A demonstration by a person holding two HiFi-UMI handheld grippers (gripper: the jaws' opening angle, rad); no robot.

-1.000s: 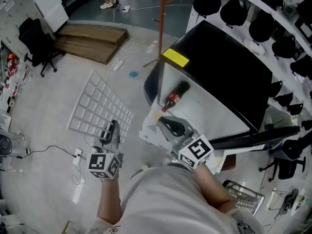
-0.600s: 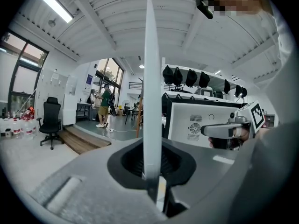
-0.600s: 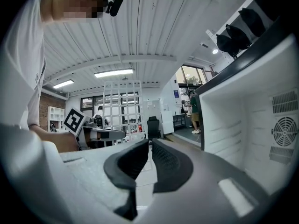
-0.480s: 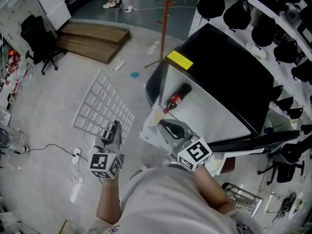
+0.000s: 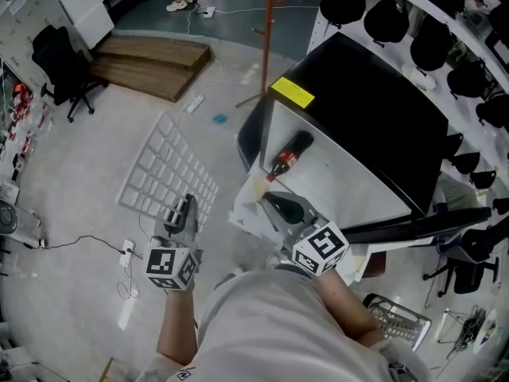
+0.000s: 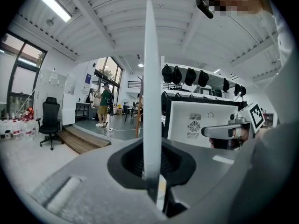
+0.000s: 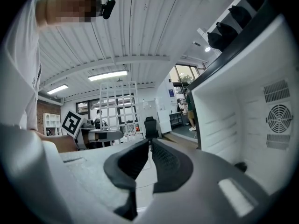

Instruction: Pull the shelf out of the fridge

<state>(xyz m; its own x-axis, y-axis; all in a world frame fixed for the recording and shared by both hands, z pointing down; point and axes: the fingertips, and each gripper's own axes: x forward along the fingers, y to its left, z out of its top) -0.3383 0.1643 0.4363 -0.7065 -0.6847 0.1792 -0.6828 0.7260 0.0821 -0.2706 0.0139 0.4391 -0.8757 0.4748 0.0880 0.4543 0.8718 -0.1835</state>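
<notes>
My left hand-held gripper (image 5: 185, 209) clamps the shelf (image 5: 163, 169) edge, clear of the fridge (image 5: 358, 110); I should keep it level.

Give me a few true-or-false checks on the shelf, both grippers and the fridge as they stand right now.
1. The left gripper is clamped on the edge of the white wire shelf. True.
2. A yellow sticker sits on the black top of the fridge. True.
3. The wire shelf sits inside the fridge. False: it is outside, held over the floor to the fridge's left.
4. A dark bottle is in the fridge. True.
5. The right gripper grips the bottle. False: the right gripper's jaws are together with nothing between them, and the bottle is apart from them.
</notes>
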